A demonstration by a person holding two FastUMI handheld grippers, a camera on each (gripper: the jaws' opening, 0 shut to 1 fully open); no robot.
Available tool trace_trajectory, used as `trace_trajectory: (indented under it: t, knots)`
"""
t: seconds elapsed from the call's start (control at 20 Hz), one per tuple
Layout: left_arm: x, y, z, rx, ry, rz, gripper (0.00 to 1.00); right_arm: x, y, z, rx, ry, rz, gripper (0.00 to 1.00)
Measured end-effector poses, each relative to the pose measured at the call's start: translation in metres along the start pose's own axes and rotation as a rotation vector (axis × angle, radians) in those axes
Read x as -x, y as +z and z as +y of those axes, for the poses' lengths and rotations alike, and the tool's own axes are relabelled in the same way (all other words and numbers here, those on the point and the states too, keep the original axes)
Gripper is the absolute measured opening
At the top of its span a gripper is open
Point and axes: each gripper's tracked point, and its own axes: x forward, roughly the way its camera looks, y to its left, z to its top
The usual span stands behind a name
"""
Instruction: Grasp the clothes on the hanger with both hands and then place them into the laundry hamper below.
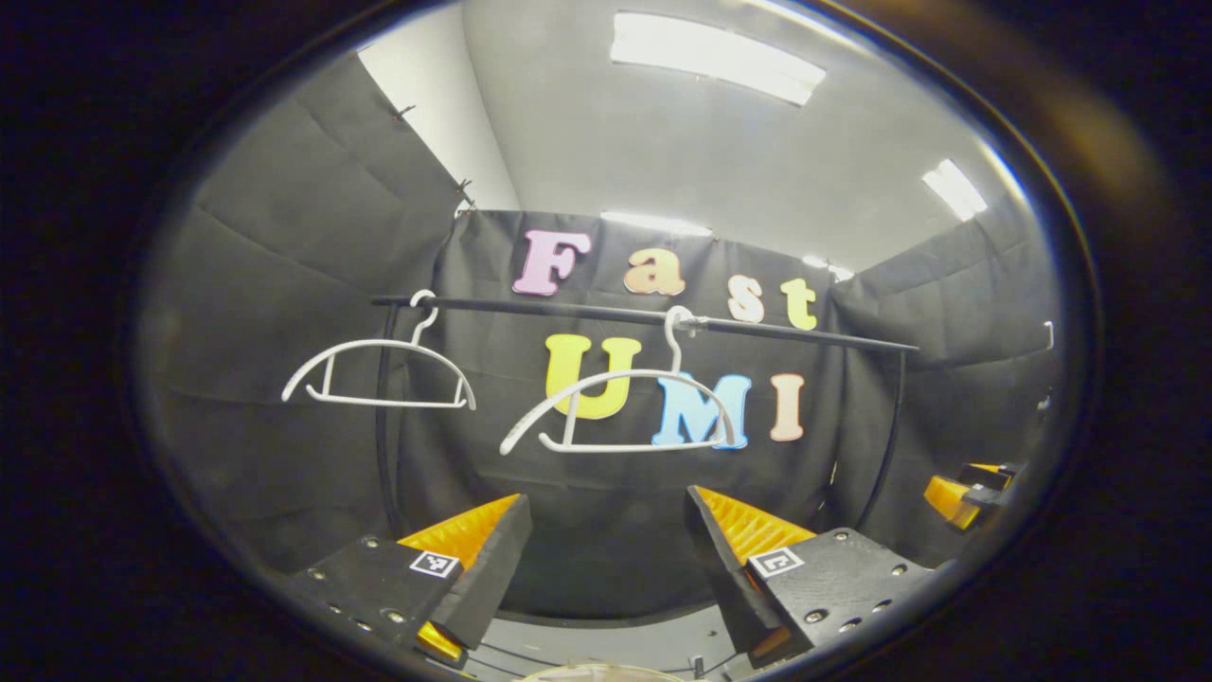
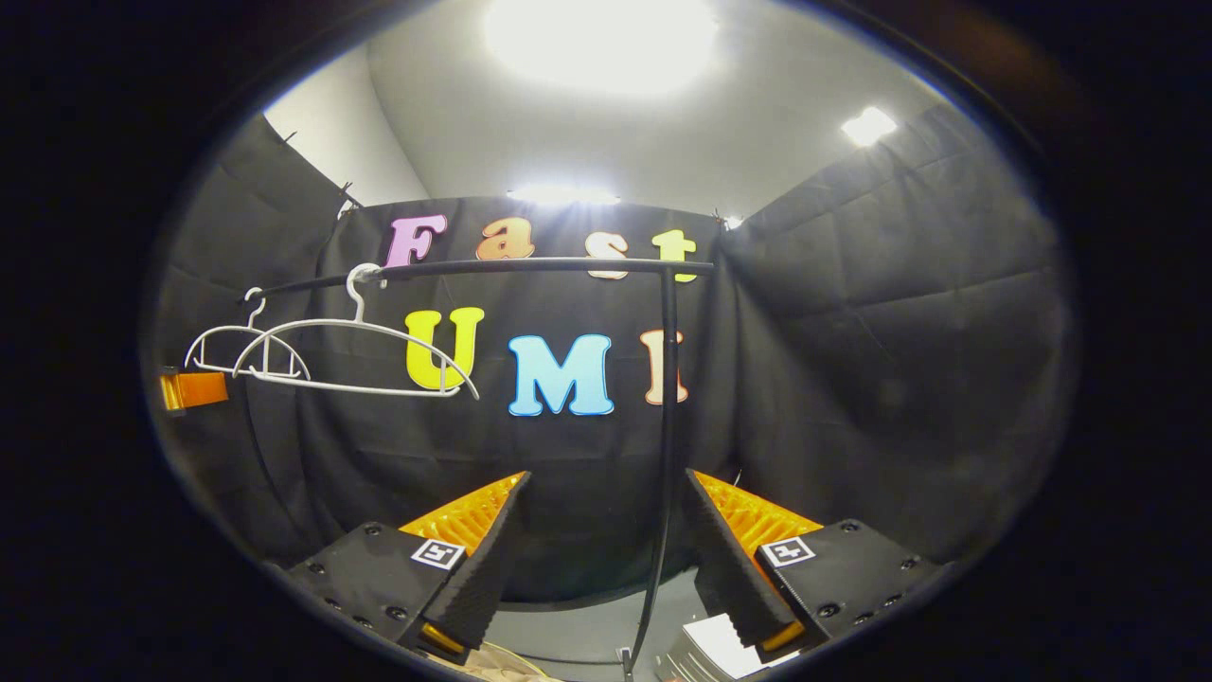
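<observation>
Rail (image 1: 805, 332), one black bar spanning 9 to 3 o'clock, carrying two bare white hangers (image 1: 620, 407); clothes off them, a pale edge at 6 o'clock possibly the hamper or garment, cannot tell. Left gripper (image 1: 606, 559) and right gripper (image 2: 606, 549): fingers spread, holding nothing. Risk: garment may have missed the hamper, out of sight; square coded tags on fingers unreadable.

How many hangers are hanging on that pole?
2. One bare white plastic hanger hangs near the left end of the black metal rail; the other white plastic hanger hangs near its middle. Neither carries clothes.
</observation>
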Motion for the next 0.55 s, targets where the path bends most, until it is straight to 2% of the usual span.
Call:
trace_trajectory:
  t: [0.15,0.55]
  knots:
    - [0.005,-0.006,0.001,0.005,0.07,0.012,0.93,-0.006,-0.007,-0.009,-0.026,0.012,0.016,0.98]
    - [0.025,-0.01,-0.02,0.055,0.135,0.043,0.94,-0.021,0.0,-0.029,-0.03,0.092,0.013,0.98]
